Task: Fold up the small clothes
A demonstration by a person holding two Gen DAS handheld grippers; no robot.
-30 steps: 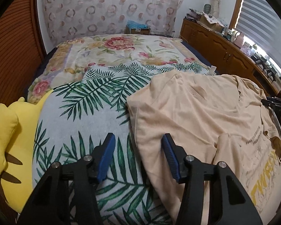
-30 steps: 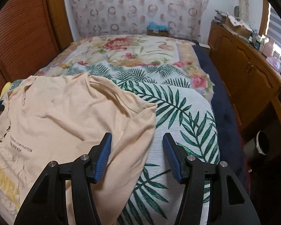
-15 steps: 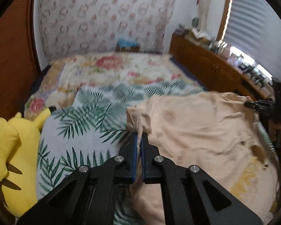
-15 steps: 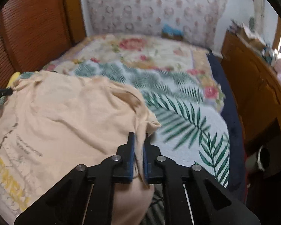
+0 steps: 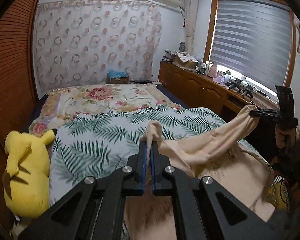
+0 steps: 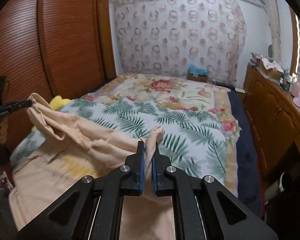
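Observation:
A beige T-shirt (image 5: pixel 214 152) with yellow print hangs between my two grippers above the bed. My left gripper (image 5: pixel 147 146) is shut on one corner of the shirt, which bunches up above its blue pads. My right gripper (image 6: pixel 148 147) is shut on the opposite corner of the shirt (image 6: pixel 74 140). Each gripper also shows in the other's view, the right one at the far right (image 5: pixel 252 113) and the left one at the far left (image 6: pixel 29 102), both pinching cloth. The shirt's lower part still drapes on the bed.
The bed carries a palm-leaf blanket (image 5: pixel 102 140) and a floral quilt (image 5: pixel 102 98). A yellow plush toy (image 5: pixel 26 160) lies at the bed's left edge. A wooden wardrobe (image 6: pixel 56 40) stands on the left, a cluttered wooden sideboard (image 5: pixel 200 84) on the right under the window.
Both grippers closed on the shirt's corners and lifted them up off the bed. The shirt went from lying flat to hanging between them.

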